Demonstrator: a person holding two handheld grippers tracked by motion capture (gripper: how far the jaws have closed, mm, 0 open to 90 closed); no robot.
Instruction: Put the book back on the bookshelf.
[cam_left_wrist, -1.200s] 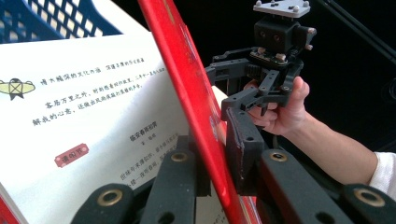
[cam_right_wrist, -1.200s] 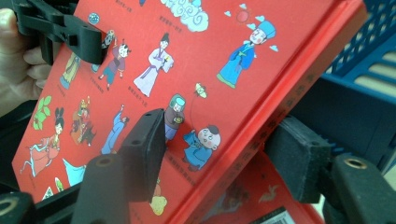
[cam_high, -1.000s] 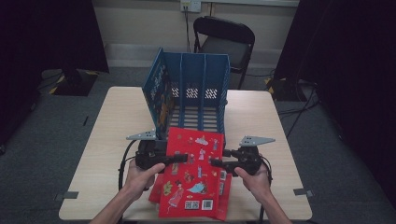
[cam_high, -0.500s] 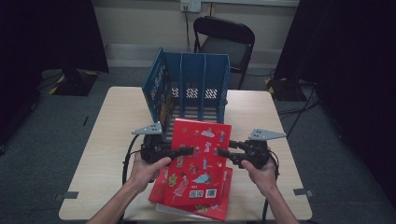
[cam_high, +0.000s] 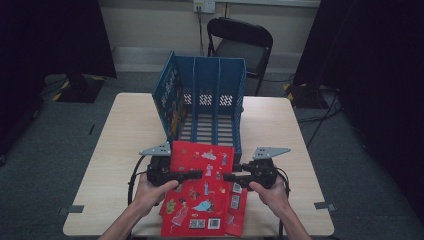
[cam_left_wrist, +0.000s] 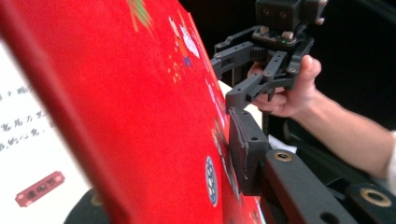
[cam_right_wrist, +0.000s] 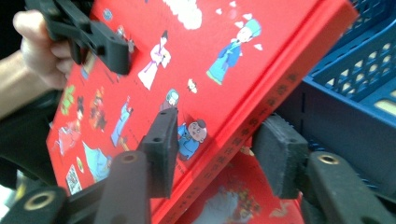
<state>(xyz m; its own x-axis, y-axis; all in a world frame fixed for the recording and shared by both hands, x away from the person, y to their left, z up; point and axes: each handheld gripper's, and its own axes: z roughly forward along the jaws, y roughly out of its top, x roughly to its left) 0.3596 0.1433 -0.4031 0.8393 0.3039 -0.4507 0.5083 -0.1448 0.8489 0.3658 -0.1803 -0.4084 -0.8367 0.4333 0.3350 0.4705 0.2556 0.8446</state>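
The flat red hardcover picture book is lifted off the pale wooden table at its far edge, tilted up just in front of the blue plastic slotted file rack, with a second red book lying beneath; judging by this, standing it in a slot is left to do. The left gripper is clamped on the book's left edge, the right gripper on its spine edge, both clenched on the cover.

Glossy red book, blue plastic rack, matt wooden table
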